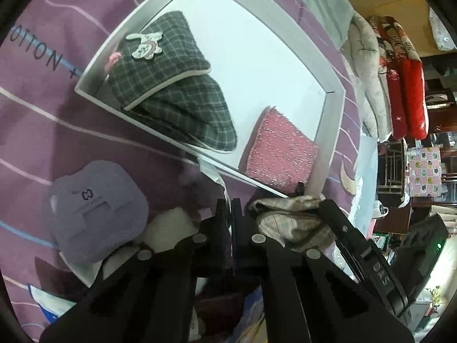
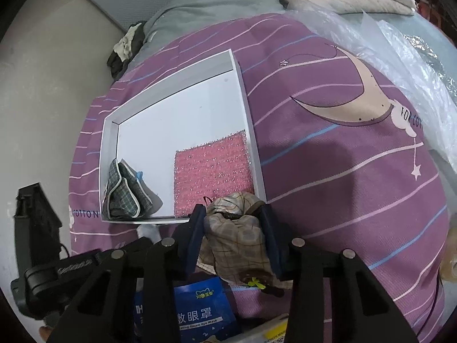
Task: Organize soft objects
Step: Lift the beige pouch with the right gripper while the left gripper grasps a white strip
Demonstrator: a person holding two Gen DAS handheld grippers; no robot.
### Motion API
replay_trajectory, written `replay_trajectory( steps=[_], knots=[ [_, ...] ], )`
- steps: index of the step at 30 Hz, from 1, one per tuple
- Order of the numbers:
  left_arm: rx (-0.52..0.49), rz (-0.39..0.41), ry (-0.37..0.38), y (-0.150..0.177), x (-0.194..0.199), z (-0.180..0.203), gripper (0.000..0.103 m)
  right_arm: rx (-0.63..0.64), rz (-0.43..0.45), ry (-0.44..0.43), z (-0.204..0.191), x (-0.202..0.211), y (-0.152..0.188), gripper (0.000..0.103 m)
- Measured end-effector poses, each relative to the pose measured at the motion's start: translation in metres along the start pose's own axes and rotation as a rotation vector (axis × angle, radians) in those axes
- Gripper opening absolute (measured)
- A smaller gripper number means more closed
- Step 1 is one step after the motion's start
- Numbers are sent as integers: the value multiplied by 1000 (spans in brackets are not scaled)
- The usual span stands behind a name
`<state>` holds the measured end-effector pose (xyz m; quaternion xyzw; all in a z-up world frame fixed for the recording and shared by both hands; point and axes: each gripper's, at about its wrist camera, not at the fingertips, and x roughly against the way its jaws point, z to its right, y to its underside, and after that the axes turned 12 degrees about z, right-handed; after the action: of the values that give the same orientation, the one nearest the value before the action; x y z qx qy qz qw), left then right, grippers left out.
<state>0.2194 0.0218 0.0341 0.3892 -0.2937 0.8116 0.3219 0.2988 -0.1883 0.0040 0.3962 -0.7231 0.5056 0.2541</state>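
Note:
A white shallow box (image 1: 332,120) (image 2: 110,154) lies on the purple bedspread. In it lie a green plaid pouch (image 1: 171,85) (image 2: 125,194) with a rabbit patch and a pink sparkly cloth (image 1: 281,151) (image 2: 212,171). My right gripper (image 2: 232,214) is shut on a beige checked cloth bag (image 2: 237,243) at the box's near edge; the bag also shows in the left wrist view (image 1: 288,220). My left gripper (image 1: 230,208) is shut and empty, just left of that bag. A lilac soft item (image 1: 97,214) and a white fluffy piece (image 1: 171,225) lie to its left.
A blue steam eye mask packet (image 2: 200,311) lies under the right gripper. Clear plastic wrap (image 2: 400,43) and folded quilts (image 1: 400,80) sit at the bed's far side. Grey-green bedding (image 2: 214,3) and a dark garment (image 2: 125,48) lie beyond the box by the wall.

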Motion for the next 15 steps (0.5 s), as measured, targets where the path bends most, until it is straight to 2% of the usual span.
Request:
replay_trajectory(
  steps=[15],
  knots=[
    [-134, 125, 61, 3, 27, 25, 2, -44, 167, -39, 2, 38, -10, 38]
  ],
)
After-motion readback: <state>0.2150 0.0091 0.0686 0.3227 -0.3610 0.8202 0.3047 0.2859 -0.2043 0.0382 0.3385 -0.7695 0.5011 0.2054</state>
